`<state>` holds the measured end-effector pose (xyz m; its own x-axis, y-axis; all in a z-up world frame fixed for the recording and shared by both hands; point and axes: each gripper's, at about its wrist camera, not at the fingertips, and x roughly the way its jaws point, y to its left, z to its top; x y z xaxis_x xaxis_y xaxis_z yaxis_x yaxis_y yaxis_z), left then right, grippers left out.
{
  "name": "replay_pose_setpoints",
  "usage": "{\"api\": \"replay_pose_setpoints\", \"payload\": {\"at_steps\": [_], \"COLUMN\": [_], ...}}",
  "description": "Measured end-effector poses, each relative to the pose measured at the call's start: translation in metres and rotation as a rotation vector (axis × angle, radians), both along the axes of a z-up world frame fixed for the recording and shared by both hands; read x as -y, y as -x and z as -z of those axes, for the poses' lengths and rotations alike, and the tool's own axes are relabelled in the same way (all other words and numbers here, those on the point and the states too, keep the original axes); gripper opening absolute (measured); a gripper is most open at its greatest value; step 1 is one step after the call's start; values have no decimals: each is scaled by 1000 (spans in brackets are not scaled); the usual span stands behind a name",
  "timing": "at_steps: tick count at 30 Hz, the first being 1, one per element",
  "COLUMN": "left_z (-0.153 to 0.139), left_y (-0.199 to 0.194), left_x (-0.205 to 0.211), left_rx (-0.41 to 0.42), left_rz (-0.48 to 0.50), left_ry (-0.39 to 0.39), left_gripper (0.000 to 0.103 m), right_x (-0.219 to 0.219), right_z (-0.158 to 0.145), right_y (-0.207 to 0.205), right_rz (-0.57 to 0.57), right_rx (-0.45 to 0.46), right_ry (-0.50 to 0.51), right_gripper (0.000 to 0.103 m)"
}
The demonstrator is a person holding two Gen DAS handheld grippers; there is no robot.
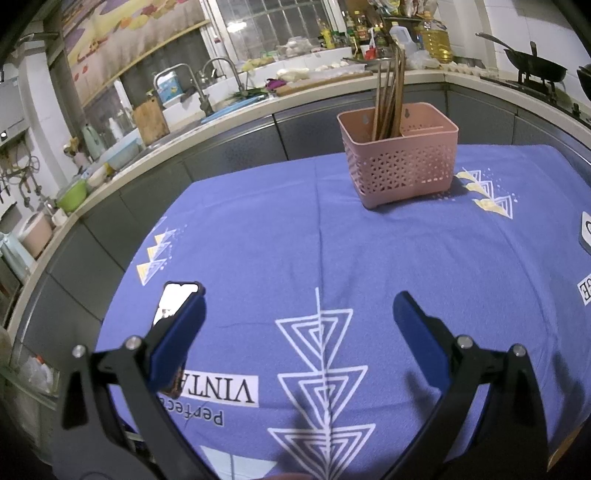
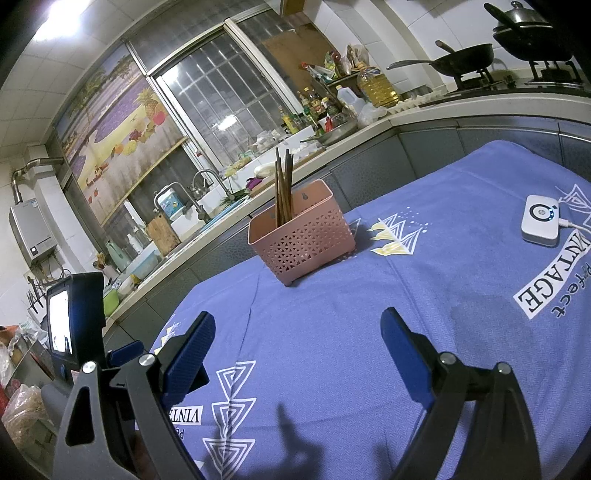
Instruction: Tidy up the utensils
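A pink perforated utensil basket (image 1: 400, 168) (image 2: 304, 240) stands upright on the blue tablecloth (image 1: 295, 240) (image 2: 369, 314) near the table's far edge. Several brown chopsticks (image 1: 388, 99) (image 2: 283, 184) stand upright in its left compartment; the right compartment looks empty. My left gripper (image 1: 299, 317) hovers over the near part of the cloth, open, with nothing between its blue pads. My right gripper (image 2: 297, 339) is also open and empty, well short of the basket. In the right wrist view the left gripper's body and mounted phone (image 2: 75, 317) show at the left edge.
A white device with a cable (image 2: 541, 221) (image 1: 585, 230) lies on the cloth to the right. Behind the table runs a kitchen counter (image 1: 184, 129) with a sink, taps, bottles (image 1: 369, 33) and a wok on a stove (image 2: 465, 61).
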<state>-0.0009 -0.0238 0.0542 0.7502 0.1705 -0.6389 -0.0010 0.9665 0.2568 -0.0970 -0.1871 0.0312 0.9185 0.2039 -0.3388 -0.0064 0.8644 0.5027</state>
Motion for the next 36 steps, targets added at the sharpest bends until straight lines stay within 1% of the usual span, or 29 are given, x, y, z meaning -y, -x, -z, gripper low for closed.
{"api": "replay_pose_setpoints", "payload": {"at_steps": [36], "left_z": [1], "left_y": [0], "left_x": [1], "left_rx": [4], "left_rz": [3], "left_ry": [-8], "left_gripper": [97], "right_x": [-4], "right_z": [0], "right_y": [2], "right_rz": [1], "right_rx": [-1], "right_ry": [-1], "right_gripper": [90]}}
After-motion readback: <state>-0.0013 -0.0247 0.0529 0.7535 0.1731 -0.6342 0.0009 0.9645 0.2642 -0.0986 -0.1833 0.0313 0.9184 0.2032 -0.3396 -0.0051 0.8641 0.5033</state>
